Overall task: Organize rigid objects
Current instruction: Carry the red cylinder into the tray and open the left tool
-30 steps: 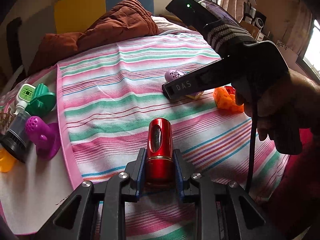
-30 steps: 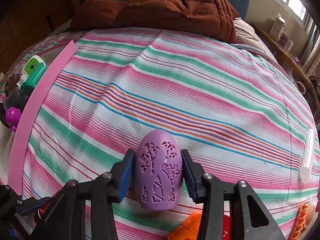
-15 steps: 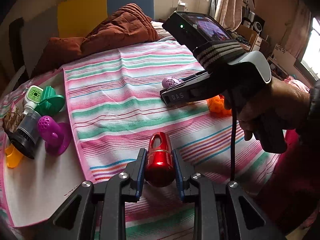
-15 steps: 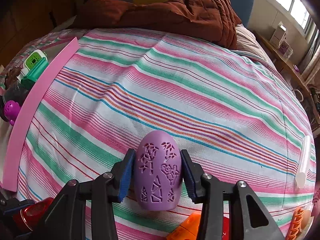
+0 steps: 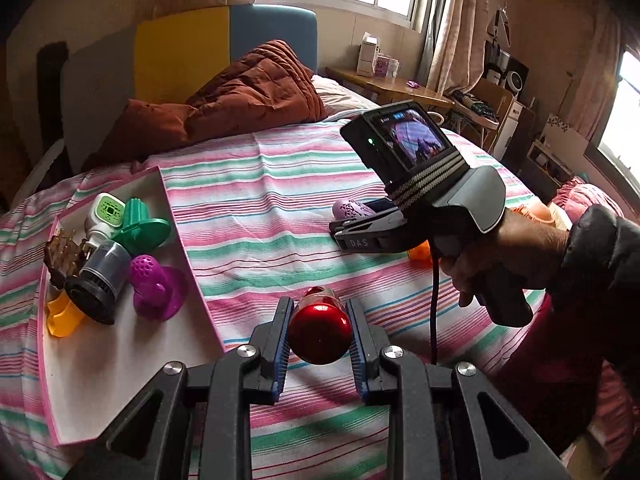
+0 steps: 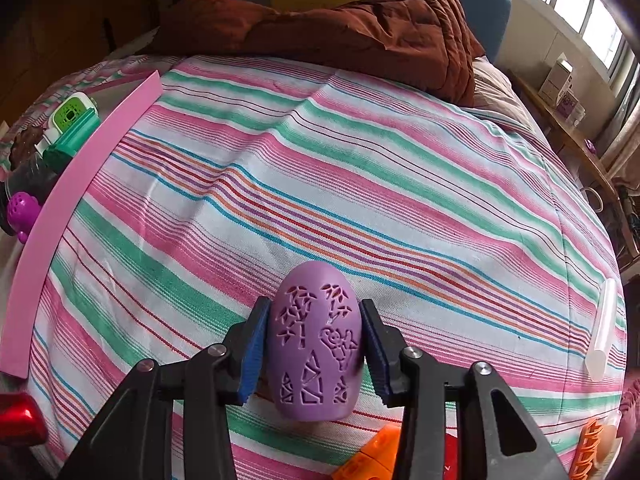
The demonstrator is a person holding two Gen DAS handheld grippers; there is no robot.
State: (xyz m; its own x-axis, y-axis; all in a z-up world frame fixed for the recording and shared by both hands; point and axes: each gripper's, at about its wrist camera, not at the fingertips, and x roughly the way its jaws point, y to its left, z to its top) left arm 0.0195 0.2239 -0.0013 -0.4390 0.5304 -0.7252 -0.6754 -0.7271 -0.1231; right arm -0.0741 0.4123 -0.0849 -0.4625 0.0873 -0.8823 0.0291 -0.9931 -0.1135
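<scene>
My left gripper (image 5: 319, 309) is shut on a shiny red metal cylinder (image 5: 320, 340) and holds it above the striped bedspread, just right of the pink-rimmed white tray (image 5: 120, 364). The cylinder's end also shows in the right wrist view (image 6: 18, 420). My right gripper (image 6: 314, 310) is shut on a purple egg-shaped shell with cut-out patterns (image 6: 314, 344), low over the bedspread. The left wrist view shows that gripper (image 5: 340, 228), the egg (image 5: 352, 210) and the person's hand (image 5: 500, 248) on the handle.
The tray holds several items: a green-and-white device (image 5: 106, 212), a green piece (image 5: 140, 228), a grey cylinder (image 5: 100, 276), a purple perforated piece (image 5: 156, 284). Orange lattice pieces (image 6: 372, 456) lie beneath the right gripper. A white tube (image 6: 604, 328) lies at right. A brown quilt (image 5: 240, 100) lies at the headboard.
My left gripper has risen with the red cylinder, lifting it off the bedspread, and more of the tray shows. The right gripper stays around the purple egg.
</scene>
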